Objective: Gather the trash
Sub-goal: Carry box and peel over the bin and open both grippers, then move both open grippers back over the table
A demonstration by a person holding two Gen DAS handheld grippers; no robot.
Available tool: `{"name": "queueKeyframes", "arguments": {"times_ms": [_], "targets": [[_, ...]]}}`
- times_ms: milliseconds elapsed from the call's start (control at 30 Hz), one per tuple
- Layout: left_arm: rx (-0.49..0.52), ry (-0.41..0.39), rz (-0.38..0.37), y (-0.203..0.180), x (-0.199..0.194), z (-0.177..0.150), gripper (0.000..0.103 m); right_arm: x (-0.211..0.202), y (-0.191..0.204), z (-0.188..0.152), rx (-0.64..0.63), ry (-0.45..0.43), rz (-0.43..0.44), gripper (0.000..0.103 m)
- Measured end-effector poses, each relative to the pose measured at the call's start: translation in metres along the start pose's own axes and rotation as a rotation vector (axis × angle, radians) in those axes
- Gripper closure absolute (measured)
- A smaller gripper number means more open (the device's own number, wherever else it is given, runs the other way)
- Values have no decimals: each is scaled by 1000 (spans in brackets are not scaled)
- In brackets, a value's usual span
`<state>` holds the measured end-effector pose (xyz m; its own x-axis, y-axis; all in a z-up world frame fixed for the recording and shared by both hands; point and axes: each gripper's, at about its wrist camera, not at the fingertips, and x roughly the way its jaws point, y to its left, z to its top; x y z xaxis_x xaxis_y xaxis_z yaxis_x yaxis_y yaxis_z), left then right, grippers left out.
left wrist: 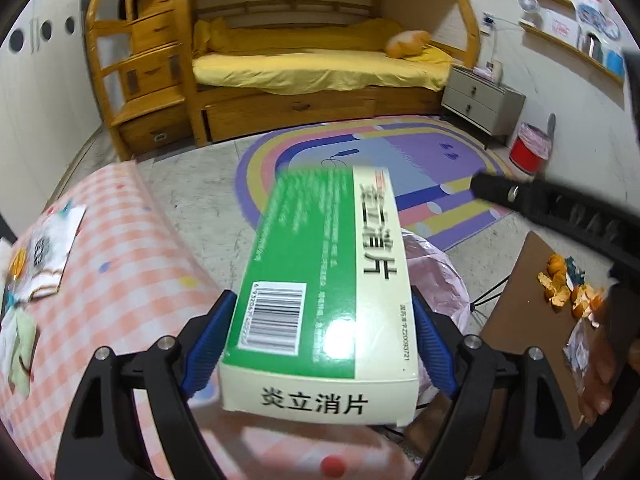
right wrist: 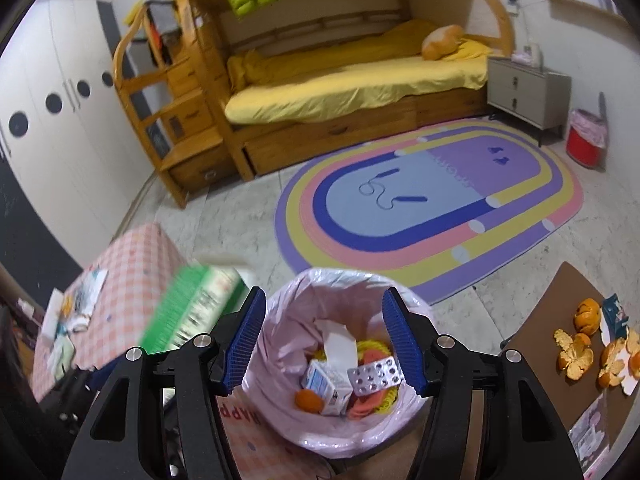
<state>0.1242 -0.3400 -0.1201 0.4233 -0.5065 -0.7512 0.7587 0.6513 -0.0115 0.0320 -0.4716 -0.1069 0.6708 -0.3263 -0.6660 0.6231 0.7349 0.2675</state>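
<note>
A: Over the bin's left edge, left gripper (left wrist: 324, 344) has the green-and-white medicine box (left wrist: 320, 280) between its blue pads (left wrist: 208, 344). Jaws stand wide; the left pad looks to touch the box's side, and the right pad is mostly hidden behind it.

B: Actual grip, or just sitting between the pads?

A: Can't tell — box is motion-blurred at its far end, sharp near the barcode. It tilts away from the camera, long axis forward.

B: Right side?

A: Right gripper (right wrist: 324, 340) is above the bin (right wrist: 280, 304), jaws apart, nothing between the pads. A foil blister pack (right wrist: 374, 374) sits on top of the trash just inside the right pad, not pinched.

B: Bin contents?

A: Pink liner, a small blue-and-white carton (right wrist: 326, 386), white paper, something yellow and pink-orange underneath, one orange piece at the lower left. Blister pack lies across the carton's right side.

B: Anything left outside?

A: Orange peels (right wrist: 580, 352) on the brown table (right wrist: 560, 292) to the right, plus a wrapper beside them. Papers on the pink checked table (right wrist: 136, 256) to the left. From the right wrist view the box shows as a green blur just left of the bin, over that checked table's edge.

B: Other bin?

A: Red one (right wrist: 586, 144) with a pink liner by the far wall, beside the grey nightstand (right wrist: 524, 88) — well apart from both grippers.
</note>
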Motion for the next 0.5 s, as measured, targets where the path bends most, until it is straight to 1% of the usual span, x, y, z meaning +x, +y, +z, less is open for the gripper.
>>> {"name": "queueKeyframes", "arguments": {"times_ms": [33, 100, 233, 333, 500], "targets": [[3, -9, 15, -1, 0, 0, 15, -2, -2, 1, 10, -12, 2, 41], [-10, -19, 12, 5, -5, -1, 15, -3, -3, 3, 21, -24, 13, 41], [-78, -65, 49, 27, -31, -1, 14, 1, 7, 1, -8, -4, 30, 41], [-128, -104, 101, 50, -56, -8, 14, -1, 26, -2, -53, 10, 54, 41], [-186, -121, 170, 87, -85, -20, 13, -6, 66, -10, -144, 19, 101, 41]]}}
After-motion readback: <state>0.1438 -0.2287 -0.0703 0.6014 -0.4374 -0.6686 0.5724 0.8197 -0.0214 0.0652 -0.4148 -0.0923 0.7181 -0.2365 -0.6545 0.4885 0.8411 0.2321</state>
